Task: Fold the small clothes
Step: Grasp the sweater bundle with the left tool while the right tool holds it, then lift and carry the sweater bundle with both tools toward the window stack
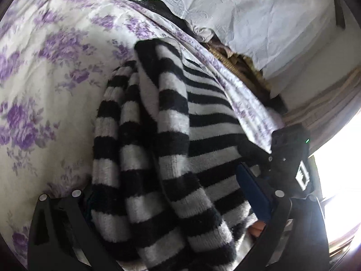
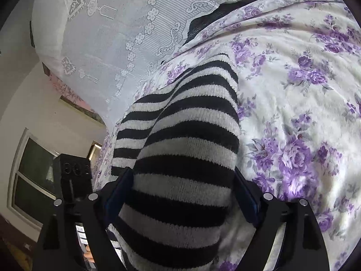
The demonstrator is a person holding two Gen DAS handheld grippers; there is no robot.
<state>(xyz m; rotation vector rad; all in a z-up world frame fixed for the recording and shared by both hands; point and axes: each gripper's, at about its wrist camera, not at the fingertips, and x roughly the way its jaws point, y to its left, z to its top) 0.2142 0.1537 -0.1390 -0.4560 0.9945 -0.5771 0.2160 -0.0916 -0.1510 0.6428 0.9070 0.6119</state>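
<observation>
Floral bedding (image 2: 304,90) lay under a black-and-white striped sweater (image 2: 187,135), bunched between both tongs. Right gripper (image 2: 182,194) and left gripper (image 1: 171,203) stood spread around the knit mid-fold; next move likely needs re-gripping.

the striped sweater (image 2: 180,158) bulges between the right hand-held gripper (image 2: 180,194) fingers, hiding their inner pads, and runs off the bottom edge. in the left view its folds cover the left hand-held gripper (image 1: 171,194) pad on the left side. the floral bedspread (image 1: 45,67) beyond is blurred.
</observation>
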